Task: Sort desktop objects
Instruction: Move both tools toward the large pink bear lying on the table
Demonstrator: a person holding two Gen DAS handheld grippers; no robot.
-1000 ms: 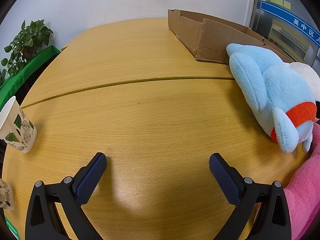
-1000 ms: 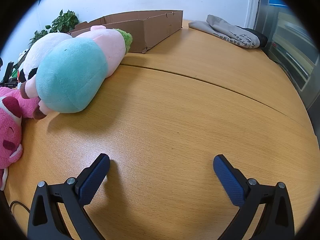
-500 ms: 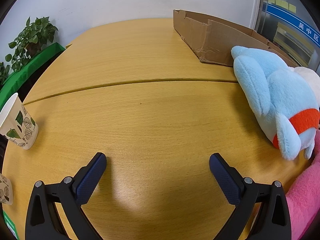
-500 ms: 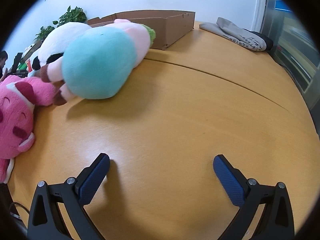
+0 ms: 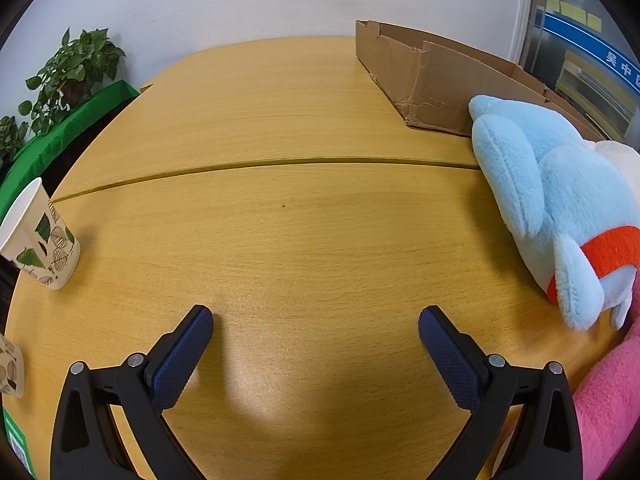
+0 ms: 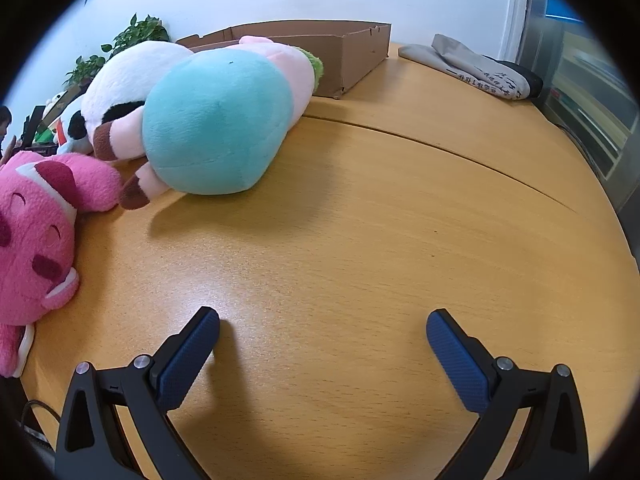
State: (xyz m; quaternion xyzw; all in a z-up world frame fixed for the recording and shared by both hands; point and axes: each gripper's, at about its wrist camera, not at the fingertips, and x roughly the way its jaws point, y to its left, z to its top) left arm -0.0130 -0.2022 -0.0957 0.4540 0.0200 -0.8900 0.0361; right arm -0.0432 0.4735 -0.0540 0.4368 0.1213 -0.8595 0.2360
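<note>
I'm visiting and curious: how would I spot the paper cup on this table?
Start at the long cardboard box at the back of the wooden table, then cross to the opposite edge, near the potted plant. The paper cup stands there, white with green leaf prints.

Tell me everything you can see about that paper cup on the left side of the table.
The paper cup appears only in the left wrist view, near the table's left edge. It looks like thin white paper printed with green and grey leaves, tapering toward its base. It stands on its base and looks tilted, perhaps from lens distortion. What is inside is hidden. Nothing touches it but the table; the open left gripper is well clear.
</note>
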